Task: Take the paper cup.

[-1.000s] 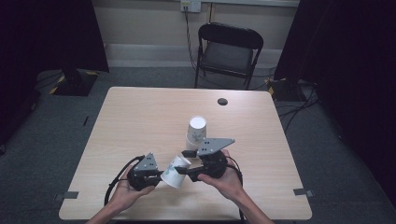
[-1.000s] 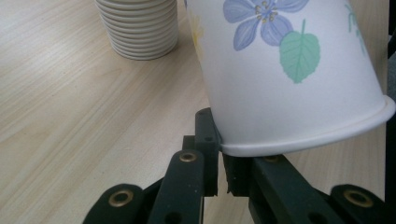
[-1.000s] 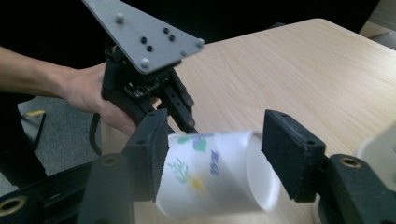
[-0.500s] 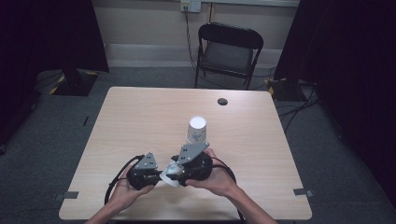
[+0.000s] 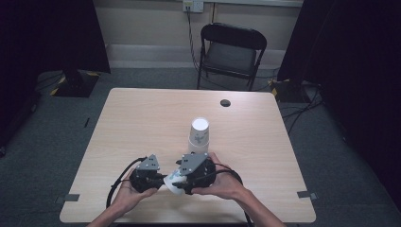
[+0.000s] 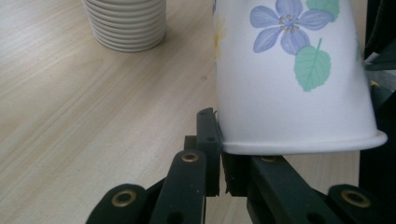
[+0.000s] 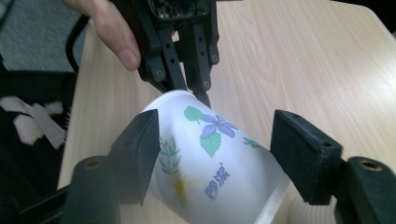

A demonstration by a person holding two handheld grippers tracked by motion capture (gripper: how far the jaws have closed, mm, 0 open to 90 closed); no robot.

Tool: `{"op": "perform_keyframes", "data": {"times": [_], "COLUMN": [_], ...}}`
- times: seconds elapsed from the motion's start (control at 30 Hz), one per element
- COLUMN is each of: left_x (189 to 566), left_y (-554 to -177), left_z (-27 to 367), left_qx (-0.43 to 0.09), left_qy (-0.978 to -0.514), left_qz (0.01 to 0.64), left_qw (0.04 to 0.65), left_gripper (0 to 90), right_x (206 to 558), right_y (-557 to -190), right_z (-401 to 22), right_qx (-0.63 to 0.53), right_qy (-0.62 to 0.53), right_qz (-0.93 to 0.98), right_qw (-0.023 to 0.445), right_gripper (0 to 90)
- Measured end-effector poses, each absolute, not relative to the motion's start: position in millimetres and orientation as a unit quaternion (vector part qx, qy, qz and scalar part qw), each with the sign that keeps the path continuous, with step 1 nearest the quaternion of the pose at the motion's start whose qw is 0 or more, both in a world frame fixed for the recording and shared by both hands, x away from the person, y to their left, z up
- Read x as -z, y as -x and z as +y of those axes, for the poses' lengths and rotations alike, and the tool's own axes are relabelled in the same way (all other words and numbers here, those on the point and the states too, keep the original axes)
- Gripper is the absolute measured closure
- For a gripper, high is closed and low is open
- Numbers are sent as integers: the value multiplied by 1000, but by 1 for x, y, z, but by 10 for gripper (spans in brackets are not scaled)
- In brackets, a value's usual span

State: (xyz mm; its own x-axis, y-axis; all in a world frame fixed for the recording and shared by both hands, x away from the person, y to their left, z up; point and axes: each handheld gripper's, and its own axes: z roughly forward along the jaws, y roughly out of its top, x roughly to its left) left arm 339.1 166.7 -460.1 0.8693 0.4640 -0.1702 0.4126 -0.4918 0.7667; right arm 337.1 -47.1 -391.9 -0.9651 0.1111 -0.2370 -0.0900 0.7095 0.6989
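High view: the left gripper (image 5: 163,180) and right gripper (image 5: 182,182) meet near the table's (image 5: 142,123) front edge. The paper cup (image 5: 171,182) between them is mostly hidden by the gripper bodies and hands; only a white sliver shows. Behind them stands an upside-down stack of cups (image 5: 199,135). Whether anything lies under it cannot be told.

Left gripper view: the jaws are pinched shut on the rim of the paper cup (image 6: 289,84), with the wall between the pads. The cup's upper part is cut off by the frame, and its inside is not visible. The ribbed stack of cups (image 6: 126,23) sits beyond, its top cropped.

Right gripper view: the jaws have just been opening. They straddle the flowered paper cup (image 7: 210,163); the left pad lies against the wall, the right stands clear. The cup lies tilted, its base cut off below. The left gripper (image 7: 191,88) clamps its far rim.
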Motion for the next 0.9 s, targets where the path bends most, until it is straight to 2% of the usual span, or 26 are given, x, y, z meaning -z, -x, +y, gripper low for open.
{"op": "perform_keyframes", "data": {"times": [0.23,0.57,0.67,0.8,0.9], "left_x": [461,461,460,458,457], "left_y": [-340,-341,-342,-344,-345], "left_z": [169,173,176,180,182], "left_qx": [-23,-9,-2,-3,-1], "left_qy": [-860,-848,-839,-829,-828], "left_qz": [249,244,250,259,263], "left_qw": [445,470,483,495,496], "left_gripper": [868,860,863,872,874], "right_x": [392,388,389,392,391], "right_y": [-336,-341,-343,-342,-338], "right_z": [-48,-57,-61,-65,-61], "right_qx": [-371,-397,-401,-414,-399], "right_qy": [10,-3,-12,-27,-11], "right_qz": [920,911,910,905,910], "right_qw": [125,107,104,99,115], "right_gripper": [345,409,488,472,441]}}
